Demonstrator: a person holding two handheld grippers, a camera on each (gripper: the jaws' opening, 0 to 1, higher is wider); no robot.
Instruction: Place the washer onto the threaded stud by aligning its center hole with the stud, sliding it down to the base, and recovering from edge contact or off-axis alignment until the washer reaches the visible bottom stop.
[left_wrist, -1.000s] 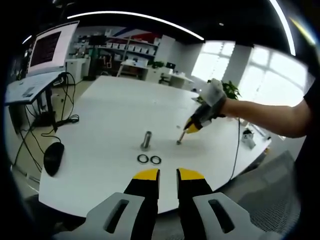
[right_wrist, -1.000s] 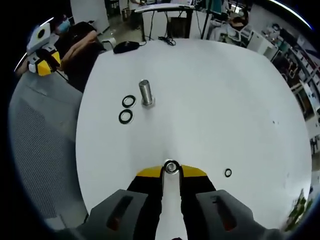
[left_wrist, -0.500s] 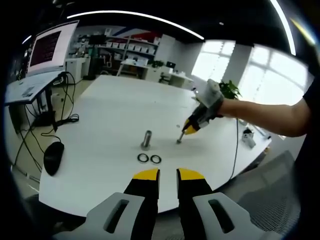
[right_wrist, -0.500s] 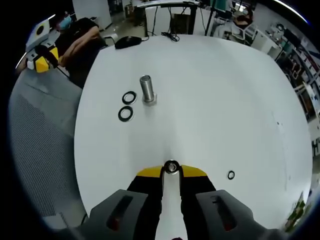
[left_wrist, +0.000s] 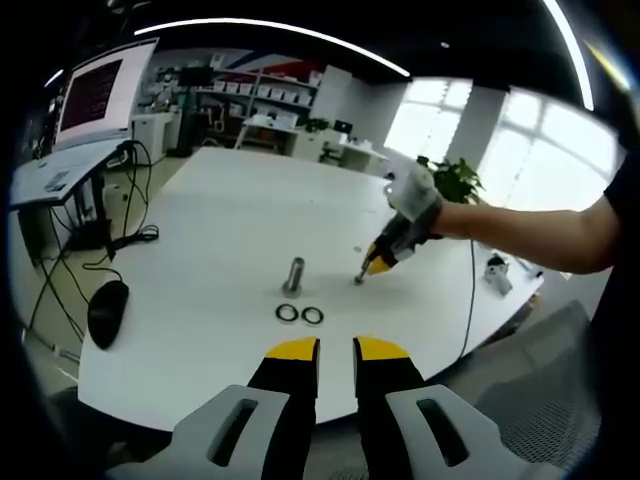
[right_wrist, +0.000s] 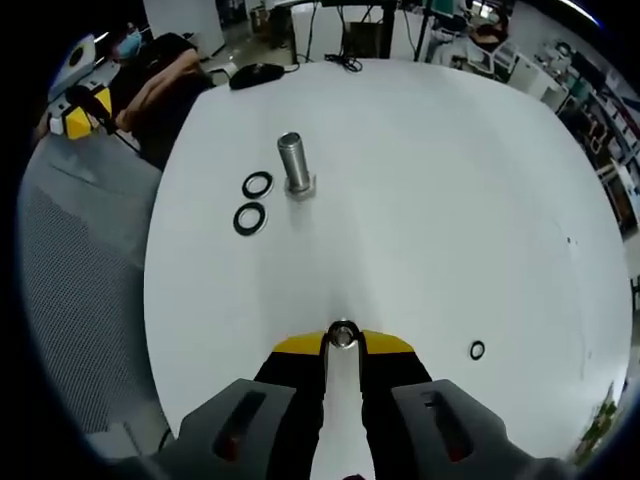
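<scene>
A grey threaded stud (right_wrist: 294, 164) stands upright on the white table (right_wrist: 430, 190), also seen in the left gripper view as the stud (left_wrist: 294, 275). Two black-rimmed washers (right_wrist: 254, 201) lie flat just left of it; they appear as the washers (left_wrist: 299, 314) in front of the stud. My right gripper (right_wrist: 343, 338) is shut on a metal washer (right_wrist: 343, 334), held well short of the stud; in the left gripper view that right gripper (left_wrist: 370, 267) hovers right of the stud. My left gripper (left_wrist: 335, 352) stands nearly shut and empty, off the table's near edge.
A small black ring (right_wrist: 477, 350) lies on the table to the right. A black mouse (left_wrist: 106, 314) and cables sit on the left end. A monitor (left_wrist: 95, 98) and desk stand at far left. A grey mesh chair (right_wrist: 80, 290) is beside the table.
The right gripper has drawn back slightly with the washer, so the stud and washers look farther off. The left gripper has stayed put.
</scene>
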